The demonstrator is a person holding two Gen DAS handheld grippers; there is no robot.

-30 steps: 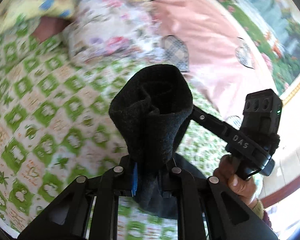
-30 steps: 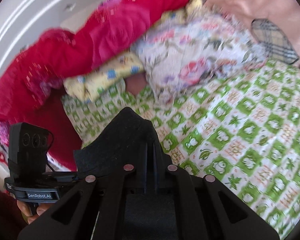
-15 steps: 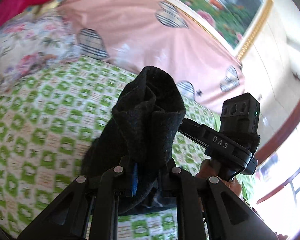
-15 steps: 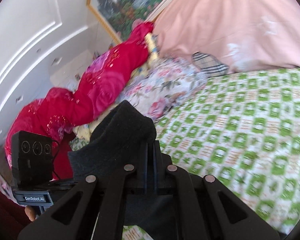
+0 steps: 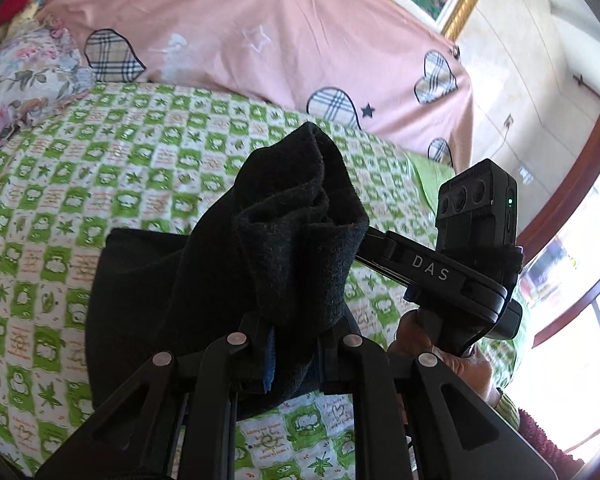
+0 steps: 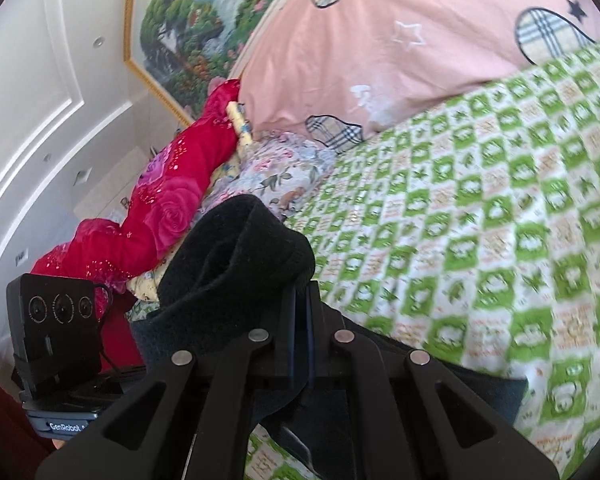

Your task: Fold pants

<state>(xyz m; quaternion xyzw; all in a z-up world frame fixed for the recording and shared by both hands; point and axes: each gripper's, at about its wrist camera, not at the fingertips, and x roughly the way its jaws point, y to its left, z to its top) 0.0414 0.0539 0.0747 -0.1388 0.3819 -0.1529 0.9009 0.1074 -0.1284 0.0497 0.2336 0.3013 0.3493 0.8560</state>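
Note:
The black pants (image 5: 296,236) are bunched in my left gripper (image 5: 294,332), which is shut on a thick fold of the cloth; the rest hangs down over the green-checked bedspread (image 5: 80,184). My right gripper (image 6: 300,320) is shut on another bunch of the same black pants (image 6: 236,252). Both hold the cloth raised above the bed. The right gripper's body (image 5: 472,264) shows to the right in the left wrist view, and the left gripper's body (image 6: 56,340) shows at lower left in the right wrist view. The fingertips are hidden by cloth.
A pink duvet with plaid hearts (image 5: 260,36) lies at the head of the bed. A floral pillow (image 6: 276,168) and a red blanket (image 6: 172,208) lie to the left. A framed painting (image 6: 204,20) hangs on the wall. A window (image 5: 580,272) is at right.
Both grippers have lifted and tilted up with the pants; the views have swung from the bedspread and pillows toward the pink duvet and wall. More of the pants hangs below the left gripper.

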